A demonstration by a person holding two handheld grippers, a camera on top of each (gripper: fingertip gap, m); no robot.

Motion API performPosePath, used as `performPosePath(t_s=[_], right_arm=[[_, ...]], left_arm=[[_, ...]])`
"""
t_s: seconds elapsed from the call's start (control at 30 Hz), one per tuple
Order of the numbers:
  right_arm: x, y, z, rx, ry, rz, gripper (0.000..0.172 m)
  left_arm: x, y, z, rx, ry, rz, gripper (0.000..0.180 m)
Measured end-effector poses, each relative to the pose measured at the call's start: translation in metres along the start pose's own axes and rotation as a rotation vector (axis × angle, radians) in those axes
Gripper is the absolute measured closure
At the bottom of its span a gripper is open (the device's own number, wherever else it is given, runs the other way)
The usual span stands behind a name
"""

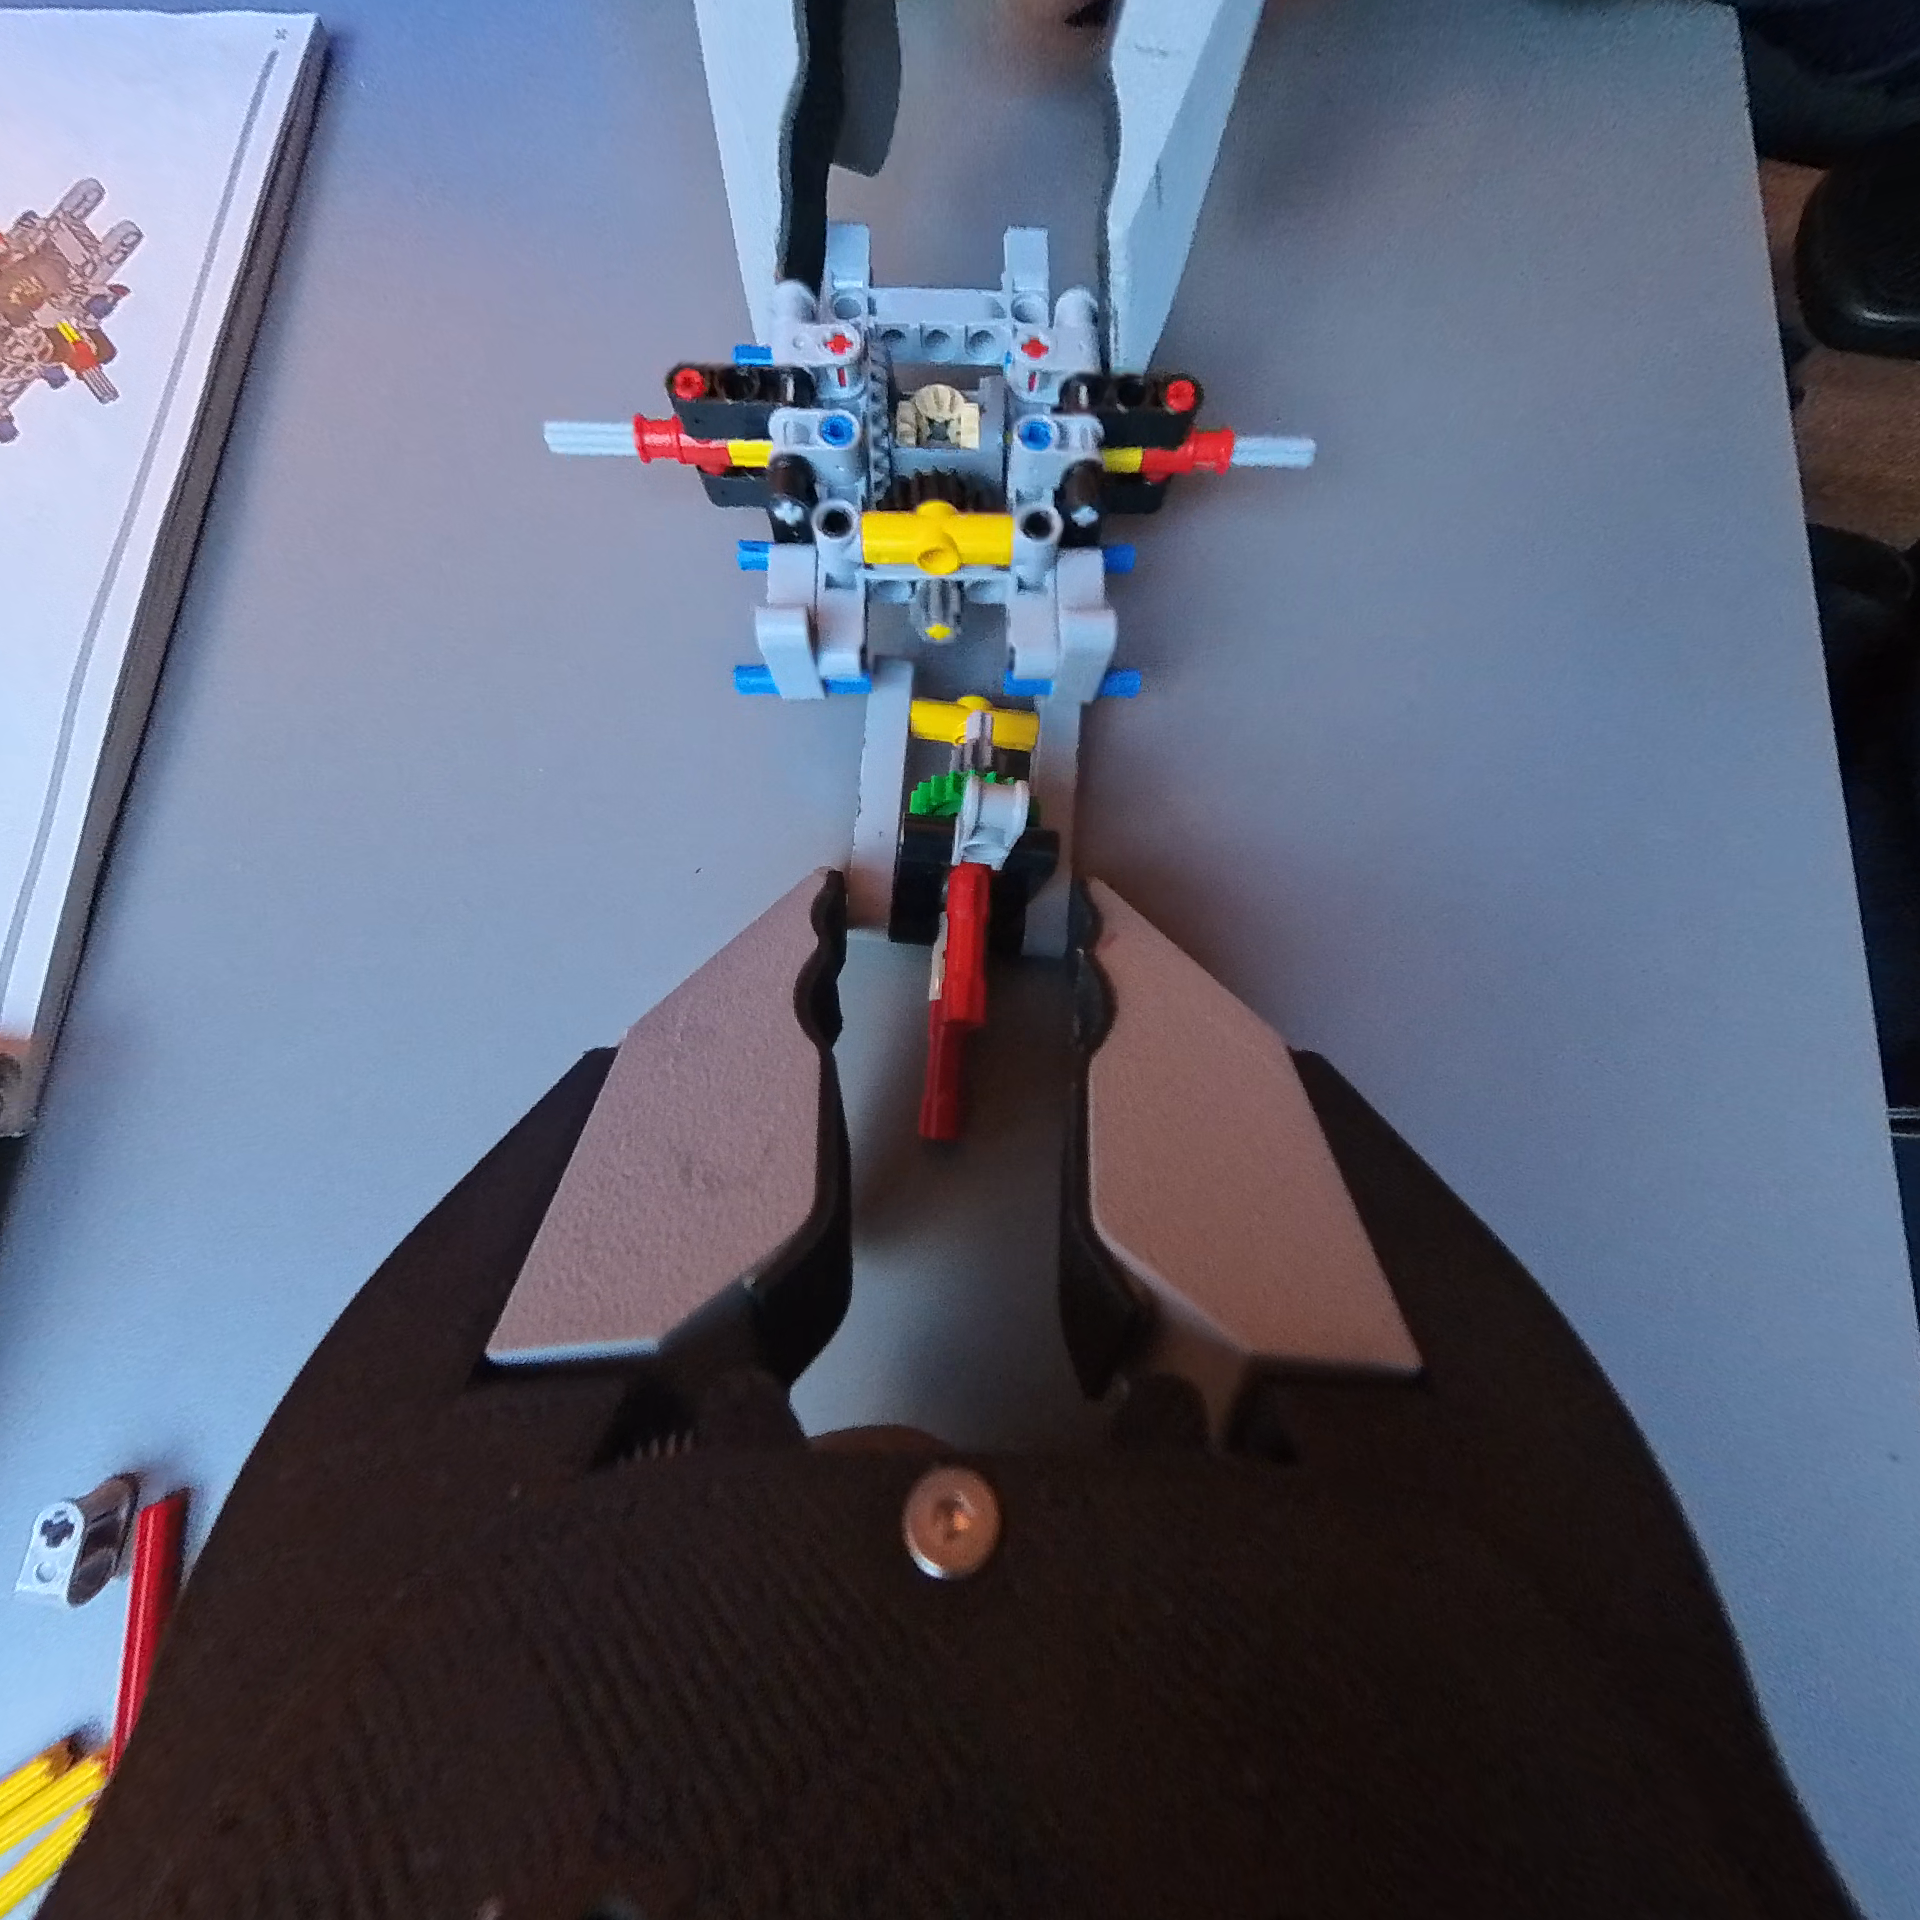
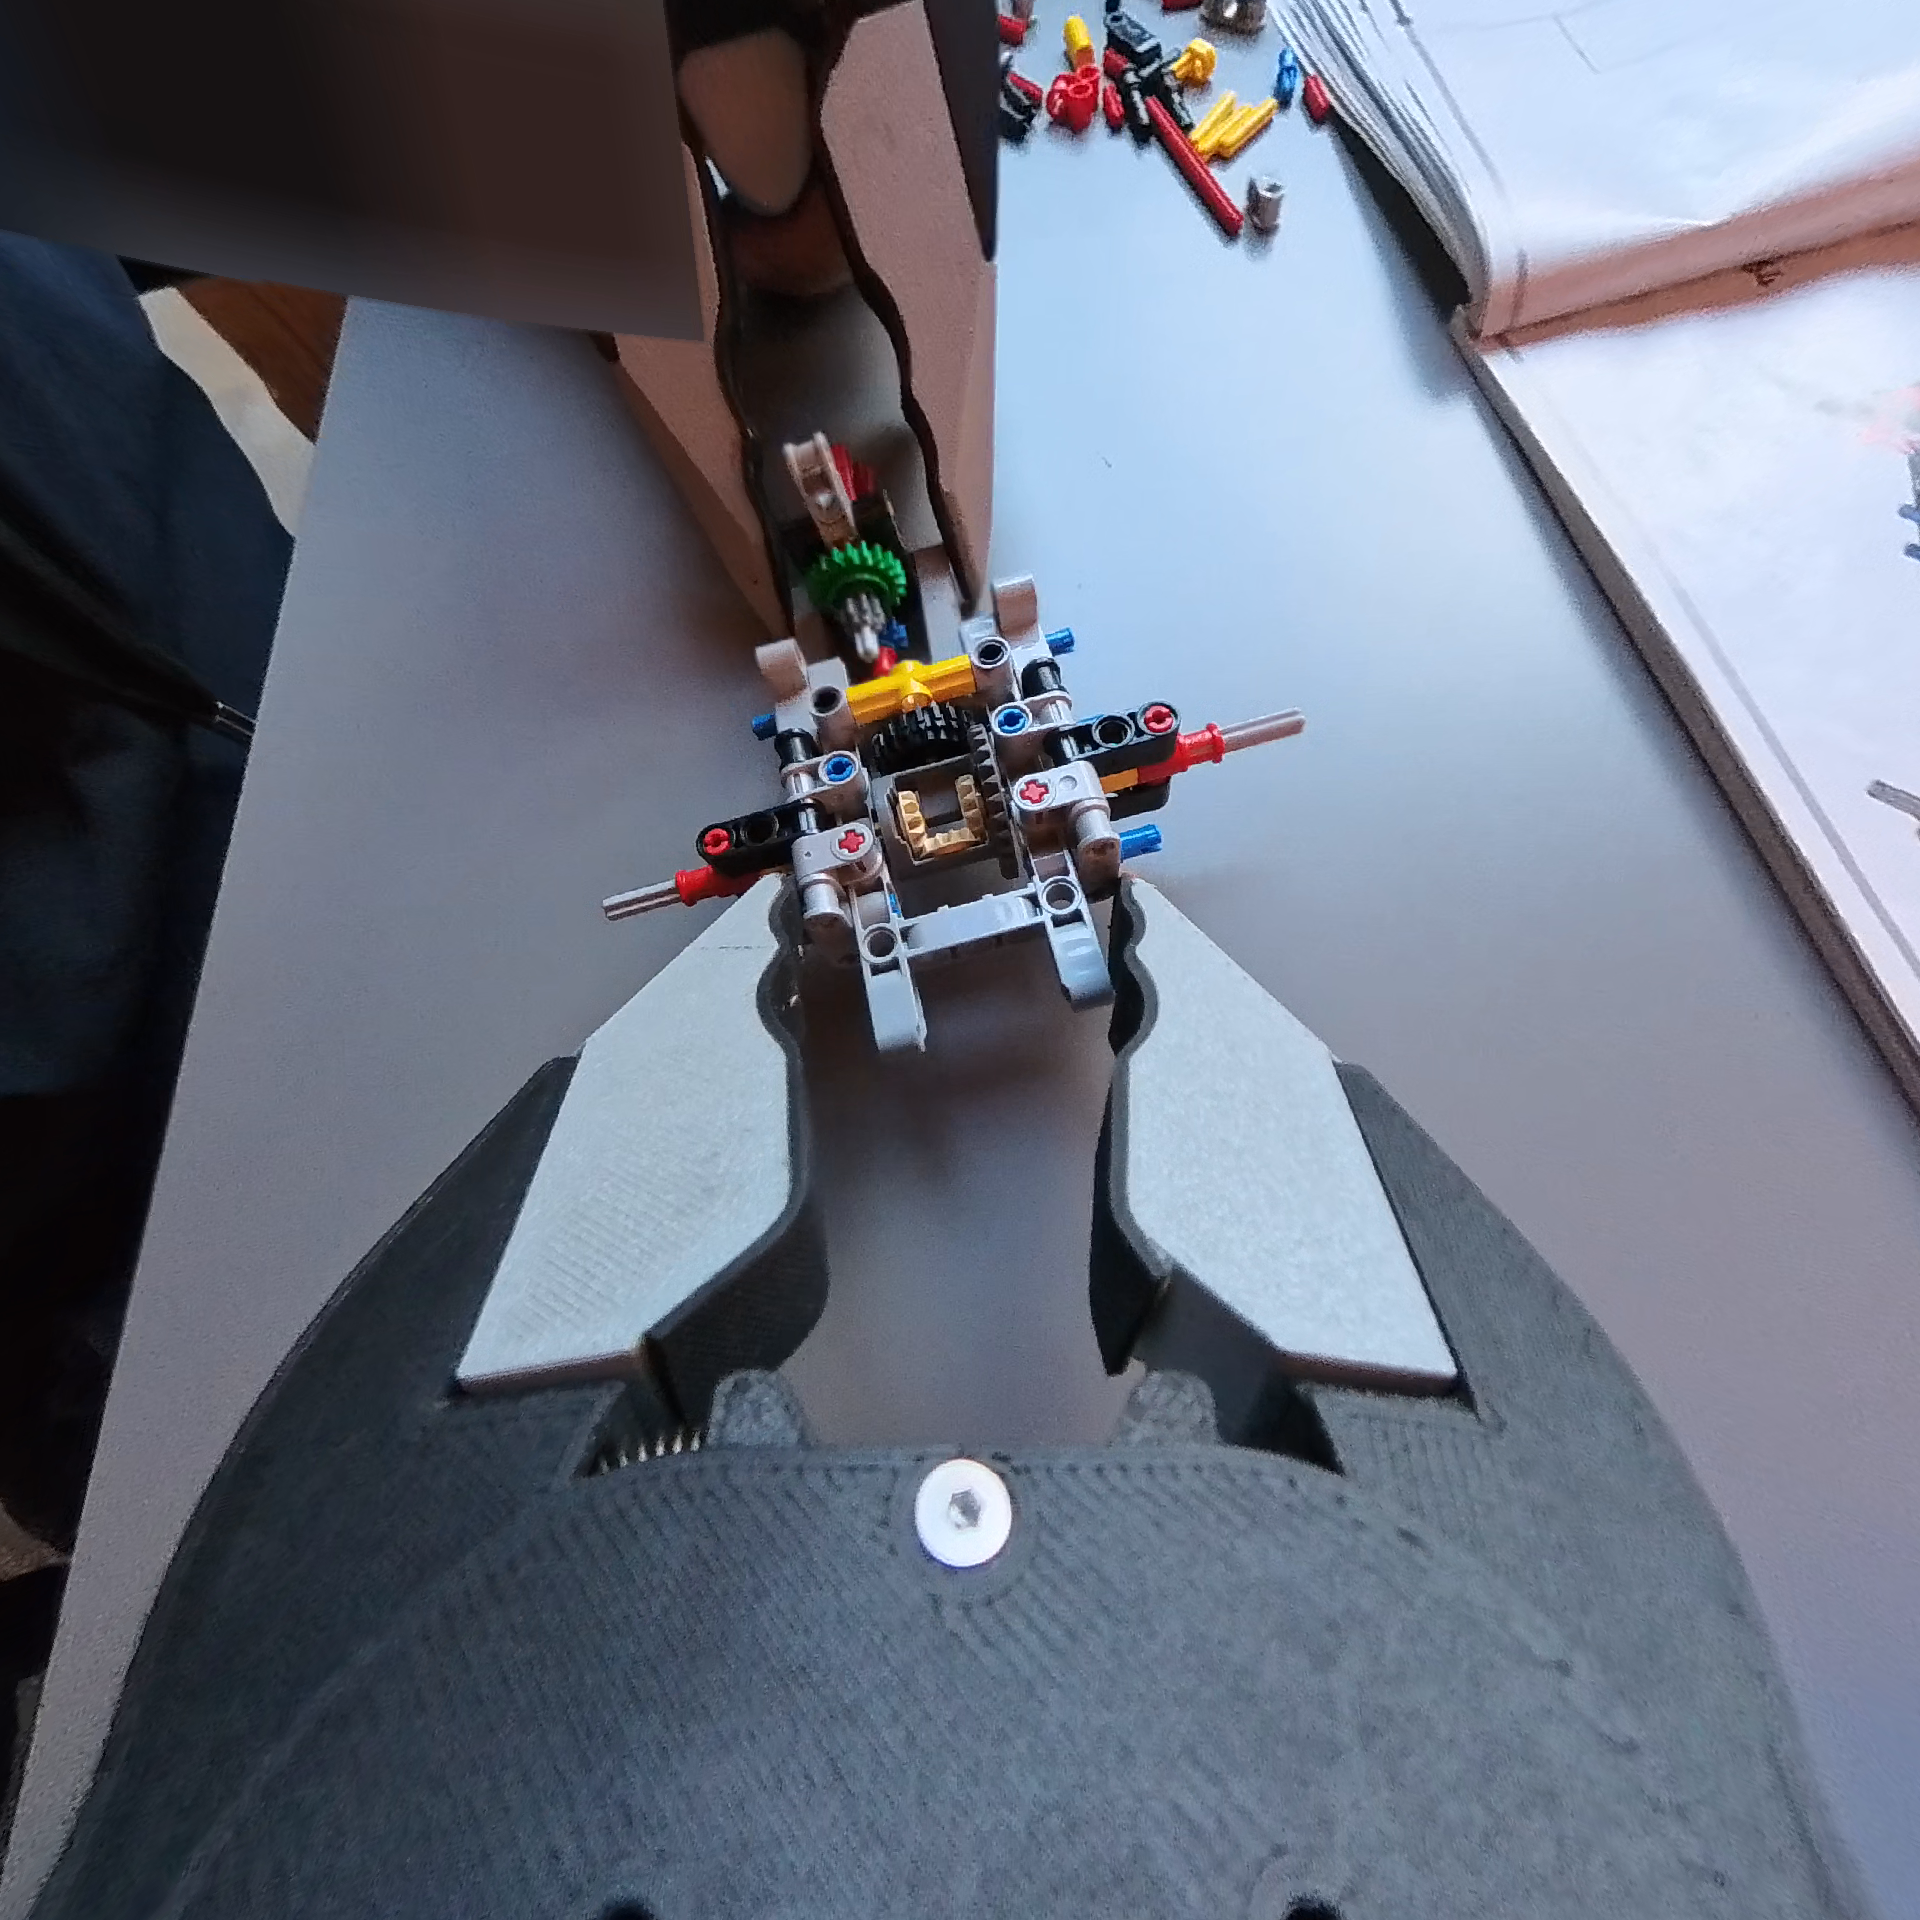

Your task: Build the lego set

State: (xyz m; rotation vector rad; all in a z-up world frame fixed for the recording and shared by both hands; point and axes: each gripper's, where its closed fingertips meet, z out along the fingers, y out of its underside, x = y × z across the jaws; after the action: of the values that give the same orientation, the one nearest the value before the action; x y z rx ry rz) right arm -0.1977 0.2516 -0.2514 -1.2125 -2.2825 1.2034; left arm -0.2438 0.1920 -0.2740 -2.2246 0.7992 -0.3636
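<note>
Gear assembly (image 1: 935,468), built of small plastic bricks, is sitting low over the grey table (image 1: 416,727), stretched between the two grippers. The left gripper (image 1: 958,894) is closing narrowly on the slim grey-sided tail, pads pressing its outer faces, with the green gear (image 1: 940,795) and red axle (image 1: 961,987) running back between its fingers. The right gripper (image 2: 951,925) is standing wider, its pads bearing on the broad grey frame end just at its fingertips.

It is looking light and rigid but only pressed together, so joints could be popping under squeeze or twist. The flat grey frame sides are looking like the safe hold; the thin side axles (image 1: 582,436) jutting beyond the fingers are not. Whether tail and body are locked together, I cannot tell.
</note>
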Motion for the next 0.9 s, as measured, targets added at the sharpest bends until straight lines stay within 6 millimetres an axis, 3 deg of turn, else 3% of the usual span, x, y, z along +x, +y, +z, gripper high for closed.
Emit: performPosePath(t_s=[0.27, 0.57, 0.77, 0.83, 0.9], right_arm=[[-0.004, -0.004, 0.011, -0.040, 0.037, -0.041, 0.115], [-0.003, -0.001, 0.009, -0.044, 0.031, -0.035, 0.115], [-0.003, 0.002, 0.008, -0.048, 0.023, -0.027, 0.115], [-0.004, 0.002, 0.008, -0.048, 0.022, -0.031, 0.115], [-0.004, 0.002, 0.008, -0.048, 0.022, -0.032, 0.115]], left_arm=[[-0.001, -0.003, 0.004, 0.001, -0.015, -0.023, 0.141], [0.000, -0.006, 0.007, 0.001, -0.018, -0.027, 0.141], [0.000, -0.002, -0.003, -0.028, -0.011, 0.010, 0.127], [-0.002, -0.006, -0.012, -0.008, -0.022, 0.031, 0.136], [0.001, -0.013, -0.020, 0.029, 0.003, 0.040, 0.159]])
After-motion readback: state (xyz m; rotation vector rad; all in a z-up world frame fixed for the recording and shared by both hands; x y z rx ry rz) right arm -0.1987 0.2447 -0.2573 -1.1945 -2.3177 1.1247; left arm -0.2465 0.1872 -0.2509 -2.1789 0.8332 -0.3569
